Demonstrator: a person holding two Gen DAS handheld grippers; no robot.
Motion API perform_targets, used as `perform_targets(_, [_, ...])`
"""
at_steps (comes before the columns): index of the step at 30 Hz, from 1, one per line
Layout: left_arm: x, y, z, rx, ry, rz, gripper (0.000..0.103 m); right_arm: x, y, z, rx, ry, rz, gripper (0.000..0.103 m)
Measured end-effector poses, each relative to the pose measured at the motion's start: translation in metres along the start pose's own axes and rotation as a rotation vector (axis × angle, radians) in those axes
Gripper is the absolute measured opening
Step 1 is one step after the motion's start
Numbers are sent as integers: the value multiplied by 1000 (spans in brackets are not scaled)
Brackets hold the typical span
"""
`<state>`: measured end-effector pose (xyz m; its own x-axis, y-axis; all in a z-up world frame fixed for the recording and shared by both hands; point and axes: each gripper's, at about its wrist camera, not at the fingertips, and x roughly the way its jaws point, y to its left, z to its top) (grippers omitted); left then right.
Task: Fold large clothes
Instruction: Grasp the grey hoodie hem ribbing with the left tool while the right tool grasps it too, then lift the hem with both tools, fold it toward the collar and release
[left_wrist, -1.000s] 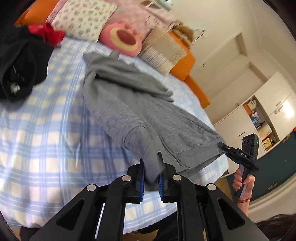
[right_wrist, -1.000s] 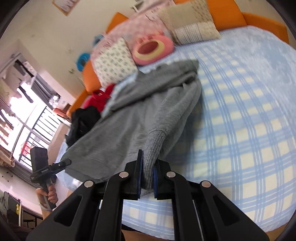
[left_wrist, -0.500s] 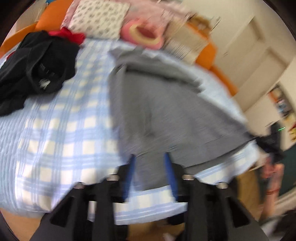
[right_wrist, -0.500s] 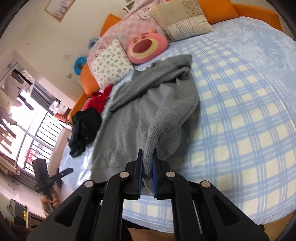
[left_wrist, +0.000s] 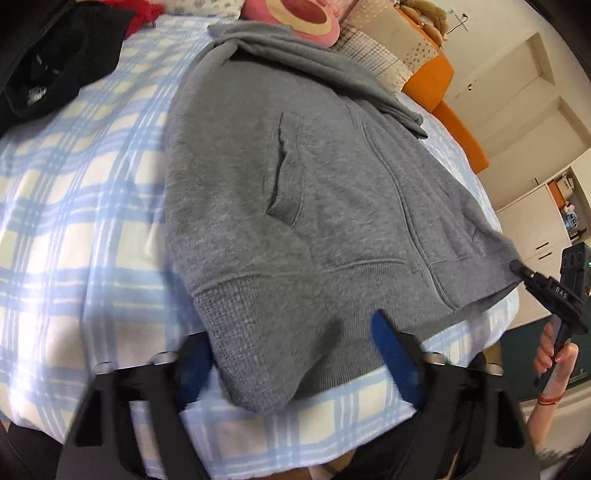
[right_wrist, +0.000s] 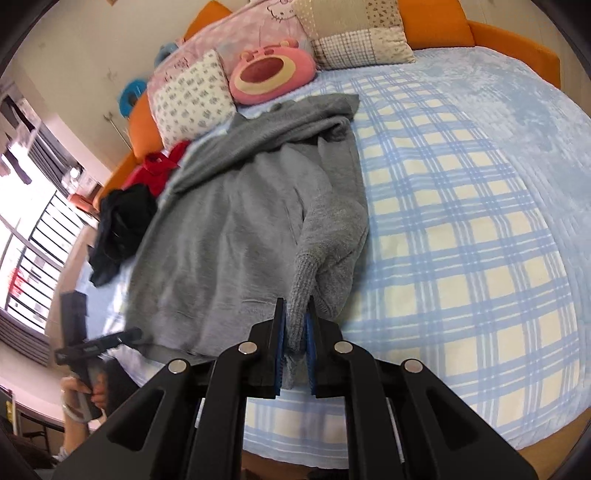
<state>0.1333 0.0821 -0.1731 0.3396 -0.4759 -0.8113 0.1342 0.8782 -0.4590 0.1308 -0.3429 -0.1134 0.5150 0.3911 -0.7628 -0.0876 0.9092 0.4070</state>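
1. The gray hoodie (left_wrist: 280, 192) lies flat on the bed (left_wrist: 74, 206), front side up. Its long way runs from the ribbed hem by the near edge up to the hood by the pillows (right_wrist: 192, 96).
2. The hem is the part closest to both hands. The hood end is far away, so a fold would likely go away from the person, up the bed.
3. The left hand-held gripper (left_wrist: 291, 354) is at the hem's left corner. Its jaws are opening. The ribbed corner sits between them, but the pads do not squeeze it. The cloth has been let go there.
4. The right hand-held gripper (right_wrist: 294, 349) is at the hem's other corner. Its blue pads are pinched tight on a ribbed bit of the hoodie, which stands up in a small ridge.
5. So the right hand has the cloth and the left does not. The left side lies smooth; the right side is bunched.
6. The hem hangs right at the near bed edge, and the right corner sticks out past it a little.
7. There is lots of open bed to the right of the hoodie.
8. To the left, a black garment (right_wrist: 118, 229) and a red one (right_wrist: 159, 166) lie near, so there is less room there.
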Motion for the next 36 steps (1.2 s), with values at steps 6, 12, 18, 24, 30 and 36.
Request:
perform_targets(6, [3,-2,6,39,30,59,18,14,-10,-10,-27,28,-96,11])
perform_targets(12, [-18,-13,10,96,1,65,17,20,-15,-18,-53,50,-223,41])
perform_targets(18, [-29,-16,15,108,-10,49,17,19,-22,-17,-47,16,-255,70])
perform_targets(24, [-20,-12,11,79,0,39,17,42,-10,-25,-88,89,-195,69])
perform_targets(30, [-19,-5,14,59,4,-1,17,62,-6,-28,-86,125,-202,10])
perform_targets(36, [-29,-8,23,79,-37,-22,15,37,1,-9,-49,46,-111,8])
